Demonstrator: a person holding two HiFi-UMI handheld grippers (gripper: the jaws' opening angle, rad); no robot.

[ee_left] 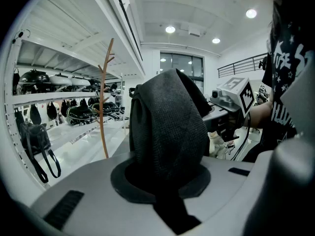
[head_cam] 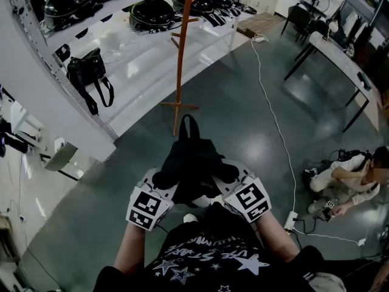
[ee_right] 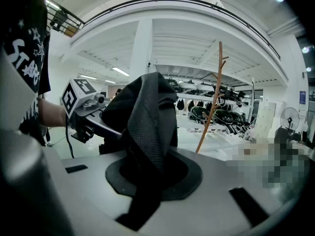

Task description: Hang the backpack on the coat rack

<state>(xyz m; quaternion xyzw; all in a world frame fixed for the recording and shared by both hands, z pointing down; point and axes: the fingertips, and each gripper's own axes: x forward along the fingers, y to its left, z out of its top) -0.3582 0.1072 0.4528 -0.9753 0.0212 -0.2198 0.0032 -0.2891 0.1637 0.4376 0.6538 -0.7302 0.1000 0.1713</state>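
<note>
Left gripper (ee_left: 162, 183): my jaws sit narrow, clamped on black mesh fabric of the bag; I think it is a shoulder strap.
Right gripper (ee_right: 150, 181): narrow too, pinching the same kind of black mesh.
Black fabric backpack (head_cam: 191, 160): carried between my two grippers, near me, with its top loop pointing to the far side.
Slim orange-brown wooden coat rack (head_cam: 182, 53): stands on the far side of the backpack, apart from it, nothing hanging on it.
</note>
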